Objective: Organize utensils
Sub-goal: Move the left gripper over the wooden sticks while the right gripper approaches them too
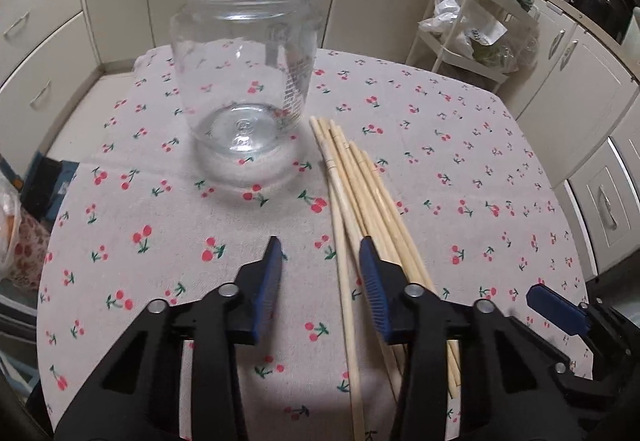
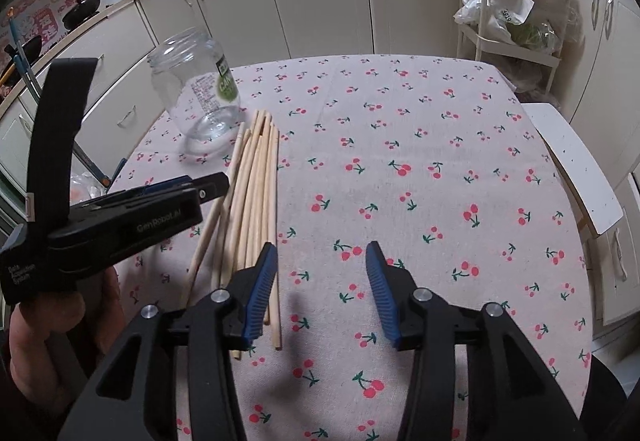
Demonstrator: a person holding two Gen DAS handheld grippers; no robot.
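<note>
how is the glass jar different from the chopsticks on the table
The glass jar stands upright; the chopsticks lie flat on the cherry-print tablecloth. The jar is clear glass, wide and hollow with an open mouth; the chopsticks are pale wood, thin and solid. The jar is a single item; the chopsticks are a loose bundle. Both rest on the tablecloth, side by side.

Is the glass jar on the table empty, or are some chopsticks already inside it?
Empty. The glass jar stands upright and lidless, and its clear bottom shows nothing inside. All the chopsticks lie on the tablecloth beside it.
</note>
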